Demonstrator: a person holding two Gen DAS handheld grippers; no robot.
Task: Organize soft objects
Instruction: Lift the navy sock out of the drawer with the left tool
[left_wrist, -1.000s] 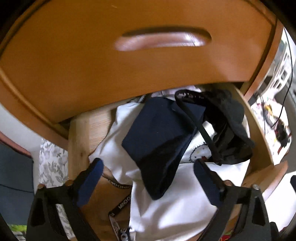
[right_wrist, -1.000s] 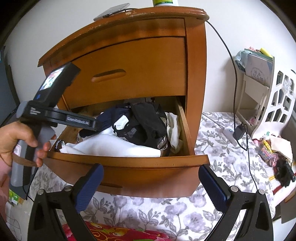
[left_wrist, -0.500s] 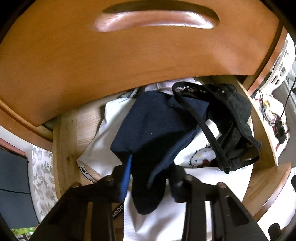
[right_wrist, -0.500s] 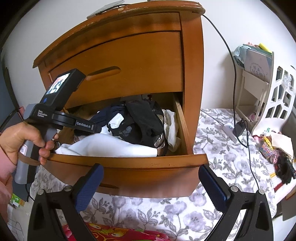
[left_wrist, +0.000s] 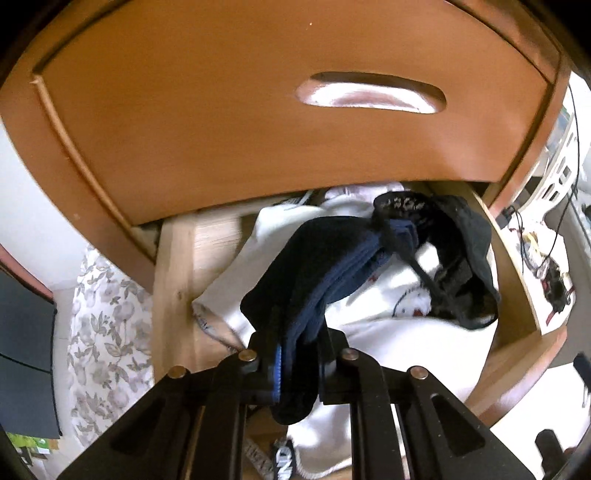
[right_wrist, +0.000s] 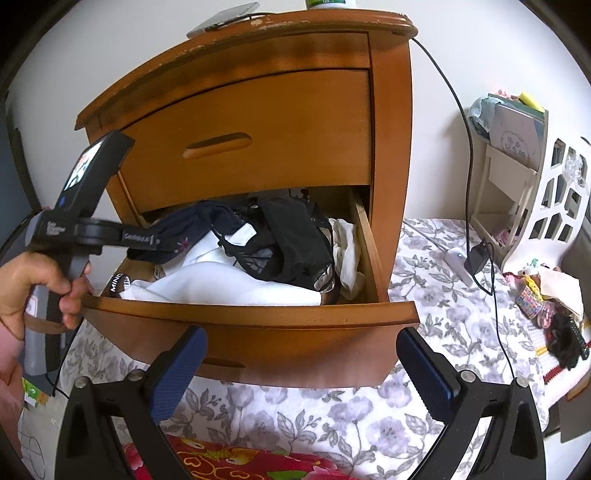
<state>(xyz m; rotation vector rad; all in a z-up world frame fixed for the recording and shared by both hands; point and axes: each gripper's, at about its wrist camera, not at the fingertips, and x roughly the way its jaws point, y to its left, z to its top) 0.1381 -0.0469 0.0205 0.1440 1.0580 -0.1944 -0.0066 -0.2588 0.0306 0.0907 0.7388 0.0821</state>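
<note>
Gripping navy garment (left_wrist: 325, 266) between just-closed jaws, left hand-held gripper (left_wrist: 299, 363) over open drawer (left_wrist: 173, 280), right hand-held gripper (right_wrist: 301, 365) spread wide, empty

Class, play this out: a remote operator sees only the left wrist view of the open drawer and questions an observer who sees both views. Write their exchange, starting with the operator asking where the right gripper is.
Operator: I see only my left gripper pinching the navy garment. Where is the right one?
Observer: The right gripper hangs in front of the drawer front, apart from it, jaws open and empty.
Operator: What is on top of the nightstand?
Observer: A flat grey device with a cable, beside the base of a green and white container.
Operator: Anything in the drawer's right corner?
Observer: A crumpled white cloth lies against the drawer's right wall.
</note>
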